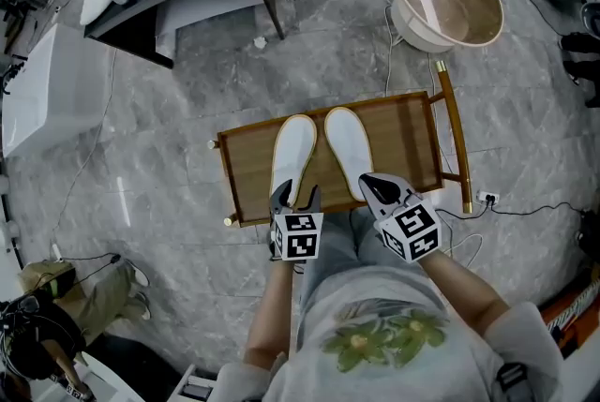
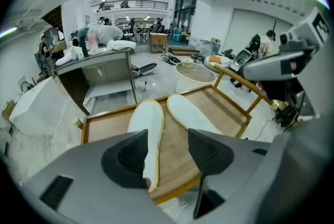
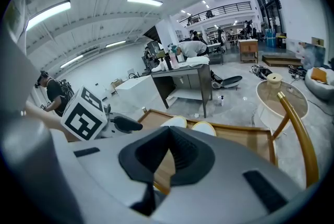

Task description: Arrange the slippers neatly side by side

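The left gripper [image 1: 296, 195] hovered over the near edge of the counter [image 1: 248, 175], pointing steeply down, its fingers [image 2: 133, 152] wide apart and gripping nothing. The right gripper [image 1: 368, 181] sat just beside it without touching, tilted less steeply, its fingers [image 3: 190, 152] closed tip to tip. The left forearm [image 1: 272, 320] and the right forearm [image 1: 461, 276] reached forward from the torso.

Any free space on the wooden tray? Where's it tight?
Bare wood between left slipper and the tray left rail; wider patch between right slipper and right rail. Crowded at near edge: left gripper, right gripper by the heels.
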`<act>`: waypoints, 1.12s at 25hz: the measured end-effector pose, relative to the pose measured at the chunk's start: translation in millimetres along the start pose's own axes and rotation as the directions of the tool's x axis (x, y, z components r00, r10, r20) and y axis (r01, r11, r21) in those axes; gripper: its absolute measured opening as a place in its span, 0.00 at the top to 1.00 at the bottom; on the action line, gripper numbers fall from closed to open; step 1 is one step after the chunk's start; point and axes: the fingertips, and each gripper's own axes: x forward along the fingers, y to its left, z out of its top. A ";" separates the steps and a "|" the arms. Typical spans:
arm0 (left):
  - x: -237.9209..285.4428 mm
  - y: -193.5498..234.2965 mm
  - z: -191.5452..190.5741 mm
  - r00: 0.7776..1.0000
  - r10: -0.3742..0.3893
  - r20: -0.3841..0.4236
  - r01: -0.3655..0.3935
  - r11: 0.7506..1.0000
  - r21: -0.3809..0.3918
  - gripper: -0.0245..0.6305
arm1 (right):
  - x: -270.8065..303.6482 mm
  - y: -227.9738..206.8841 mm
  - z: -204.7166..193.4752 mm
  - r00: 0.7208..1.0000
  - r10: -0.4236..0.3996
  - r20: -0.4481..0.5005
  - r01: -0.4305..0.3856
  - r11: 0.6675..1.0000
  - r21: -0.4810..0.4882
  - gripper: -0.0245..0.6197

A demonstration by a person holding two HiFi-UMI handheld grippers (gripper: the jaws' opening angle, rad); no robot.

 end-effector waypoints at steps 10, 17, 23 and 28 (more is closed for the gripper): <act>54.0 31.2 -8.2 0.995 0.027 -0.101 -0.006 0.980 0.199 0.58 | 11.3 -0.9 3.0 0.999 -0.036 -0.011 0.036 0.999 0.022 0.95; 83.8 49.5 -23.7 0.984 0.051 -0.170 -0.007 0.968 0.249 0.58 | 18.3 -2.3 0.6 0.998 -0.056 -0.018 0.057 0.998 0.035 0.95; 99.0 52.6 -32.3 0.974 0.035 -0.222 0.021 0.970 0.244 0.60 | 22.3 -2.9 0.1 0.997 -0.066 -0.025 0.067 0.997 0.040 0.95; 105.1 54.4 -38.8 0.965 0.036 -0.260 0.025 0.973 0.229 0.75 | 26.2 -0.7 0.0 0.997 -0.066 -0.029 0.067 0.997 0.044 0.95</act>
